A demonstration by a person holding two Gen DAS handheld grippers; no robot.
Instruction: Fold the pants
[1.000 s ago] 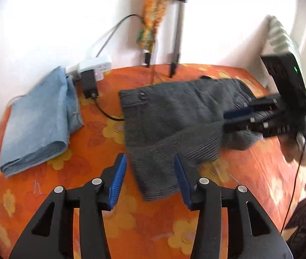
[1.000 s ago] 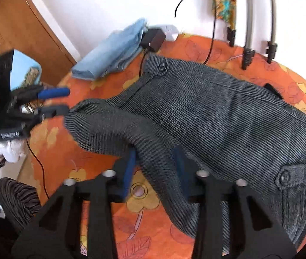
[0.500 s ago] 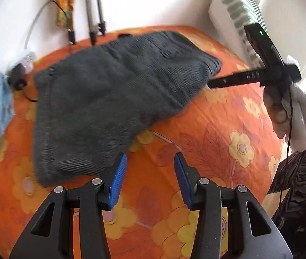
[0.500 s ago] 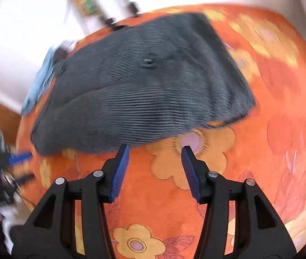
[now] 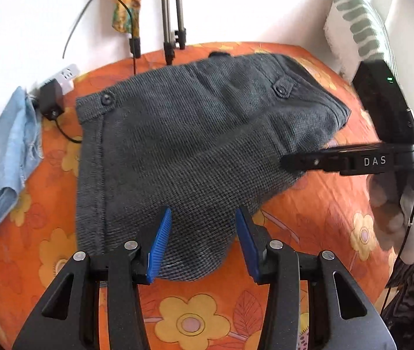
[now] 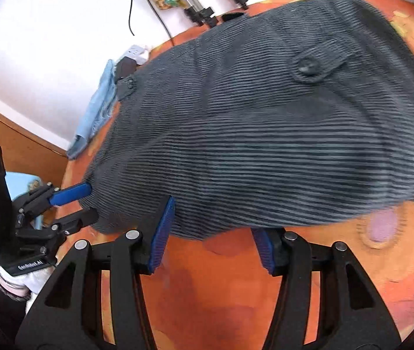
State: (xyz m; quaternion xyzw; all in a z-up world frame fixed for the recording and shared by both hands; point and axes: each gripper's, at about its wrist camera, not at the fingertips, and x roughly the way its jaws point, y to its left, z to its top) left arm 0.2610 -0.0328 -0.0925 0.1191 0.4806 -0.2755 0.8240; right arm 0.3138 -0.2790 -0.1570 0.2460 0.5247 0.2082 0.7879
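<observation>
Grey ribbed pants lie folded flat on the orange flowered bed cover, with a buttoned waistband at the left. My left gripper stands open, its blue pads astride the rounded near edge of the cloth without pressing on it. In the right wrist view this gripper sits at the left corner of the pants. My right gripper is open too, and the cloth's near edge runs across the gap and hides the right pad's tip. Seen from the left wrist, the right gripper touches the right edge.
Folded blue jeans lie at the bed's left edge beside a power strip with a black charger and its cable. Tripod legs stand against the wall behind. A striped pillow leans at the back right. A gloved hand holds the right gripper.
The right gripper let go of the fold of cloth it held, and the pants now lie flat. Both grippers came down to the near edge; the right one rolled.
</observation>
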